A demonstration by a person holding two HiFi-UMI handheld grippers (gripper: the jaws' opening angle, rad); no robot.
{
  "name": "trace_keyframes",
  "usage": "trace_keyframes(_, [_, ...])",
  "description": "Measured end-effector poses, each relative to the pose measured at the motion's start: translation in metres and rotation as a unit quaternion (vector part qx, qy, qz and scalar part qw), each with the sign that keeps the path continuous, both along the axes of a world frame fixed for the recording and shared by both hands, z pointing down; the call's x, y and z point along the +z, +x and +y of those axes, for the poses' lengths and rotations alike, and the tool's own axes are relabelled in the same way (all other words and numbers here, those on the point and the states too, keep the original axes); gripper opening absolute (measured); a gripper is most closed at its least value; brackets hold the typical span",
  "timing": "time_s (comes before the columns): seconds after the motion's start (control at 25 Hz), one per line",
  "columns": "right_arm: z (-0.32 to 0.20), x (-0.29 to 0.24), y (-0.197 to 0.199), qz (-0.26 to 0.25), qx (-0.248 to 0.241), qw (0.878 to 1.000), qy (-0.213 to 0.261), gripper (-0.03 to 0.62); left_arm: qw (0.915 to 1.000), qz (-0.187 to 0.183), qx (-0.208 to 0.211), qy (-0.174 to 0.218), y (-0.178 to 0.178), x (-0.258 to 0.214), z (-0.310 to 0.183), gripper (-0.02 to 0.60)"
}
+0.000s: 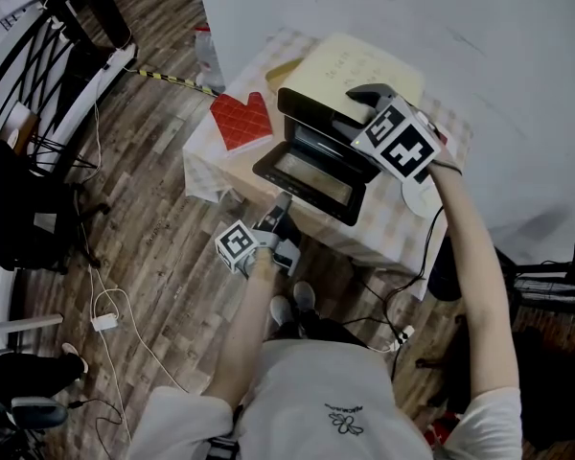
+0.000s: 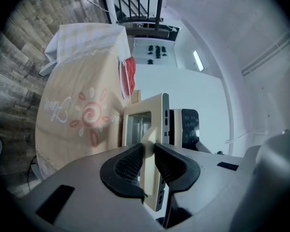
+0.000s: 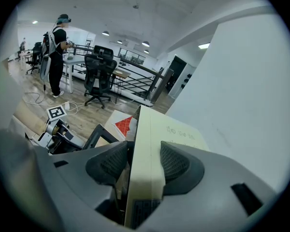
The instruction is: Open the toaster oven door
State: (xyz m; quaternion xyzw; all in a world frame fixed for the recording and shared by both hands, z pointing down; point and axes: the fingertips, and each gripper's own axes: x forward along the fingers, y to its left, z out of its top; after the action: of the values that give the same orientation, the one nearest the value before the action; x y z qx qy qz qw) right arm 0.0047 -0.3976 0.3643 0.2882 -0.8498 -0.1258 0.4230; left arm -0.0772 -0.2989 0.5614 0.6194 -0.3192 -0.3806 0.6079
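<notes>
On the tabletop (image 1: 402, 230): toaster oven (image 1: 356, 70), door (image 1: 311, 175) near level. Left gripper (image 1: 283, 205) fingers pinching the handle (image 2: 147, 140), right gripper (image 1: 362, 113) fingers clamping the casing (image 3: 146, 144) — risk of dragging the oven forward by overpulling.

The counter (image 1: 395, 240), draped in a pale checked cloth (image 1: 199, 156), carries the cream toaster oven (image 1: 355, 73) near its far edge; left of the toaster oven a red quilted mitt (image 1: 241, 120) lies flat on the cloth; a tan flat thing (image 1: 280, 70), perhaps a board, lies beside the toaster oven's left wall; a white round dish (image 1: 419, 197) sits just right of the toaster oven's front; the counter stands on a wood-plank floor (image 1: 163, 247).
</notes>
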Motion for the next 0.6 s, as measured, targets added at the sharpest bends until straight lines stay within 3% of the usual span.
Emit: trace_keyframes(0.6, [0.000,0.001,0.000,-0.001,-0.003,1.000,0.004,0.206,0.9996,-0.003,0.008,-0.026,-0.008,0.034,0.013,0.066])
